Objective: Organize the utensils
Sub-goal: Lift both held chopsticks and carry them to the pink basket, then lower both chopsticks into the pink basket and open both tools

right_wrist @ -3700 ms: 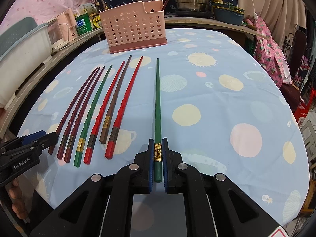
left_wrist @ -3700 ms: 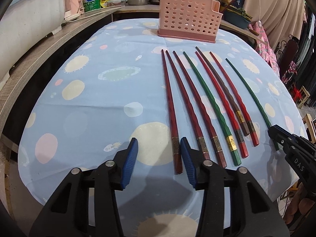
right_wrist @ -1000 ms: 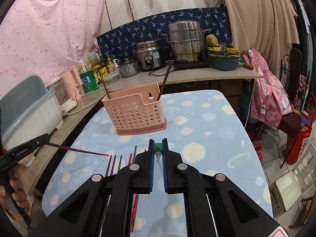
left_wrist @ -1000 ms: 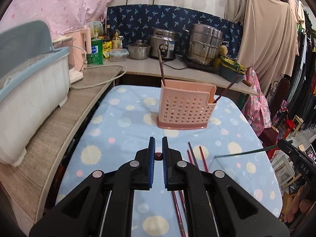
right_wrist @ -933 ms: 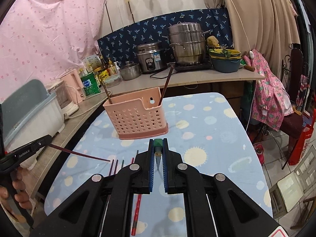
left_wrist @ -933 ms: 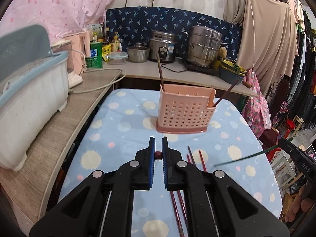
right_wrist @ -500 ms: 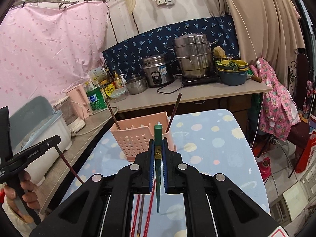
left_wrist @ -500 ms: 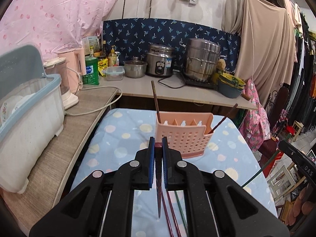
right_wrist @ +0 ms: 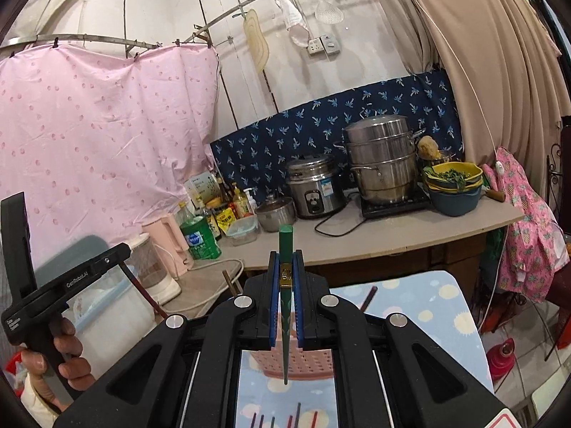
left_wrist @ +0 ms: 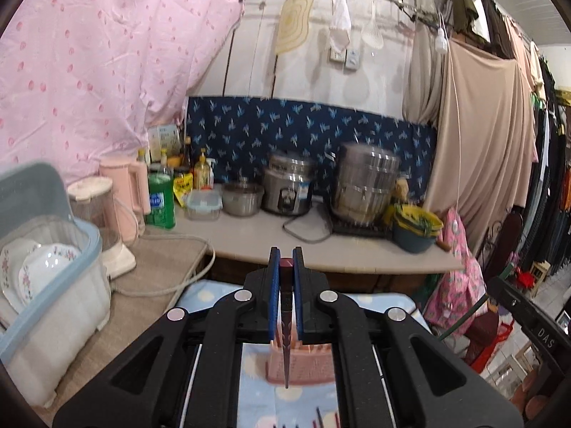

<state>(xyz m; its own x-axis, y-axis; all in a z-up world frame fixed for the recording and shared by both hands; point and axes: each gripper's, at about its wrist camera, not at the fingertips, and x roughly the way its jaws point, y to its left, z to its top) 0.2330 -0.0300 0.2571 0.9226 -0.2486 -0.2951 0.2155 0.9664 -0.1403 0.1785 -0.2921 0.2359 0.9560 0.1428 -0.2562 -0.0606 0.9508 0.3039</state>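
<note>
My left gripper (left_wrist: 285,267) is shut on a dark red chopstick (left_wrist: 286,339), held upright with its tip pointing down above the pink utensil basket (left_wrist: 303,367). My right gripper (right_wrist: 285,267) is shut on a green chopstick (right_wrist: 285,306), also upright, tip down over the same pink basket (right_wrist: 296,363). Two brown chopsticks stand in the basket (right_wrist: 367,297). Several chopsticks (right_wrist: 296,415) still lie on the blue dotted tablecloth (right_wrist: 421,306) below. The left gripper also shows at the left of the right wrist view (right_wrist: 117,255).
A counter (left_wrist: 357,249) behind the table carries a rice cooker (left_wrist: 289,189), a steel steamer pot (left_wrist: 367,185), a green bottle (left_wrist: 160,199) and bowls (right_wrist: 453,185). A dish bin with plates (left_wrist: 46,278) stands at the left.
Both grippers have risen and tilted up, turning their chopsticks from slanted to upright with tips down over the basket. The view has swung from the table to the wall.
</note>
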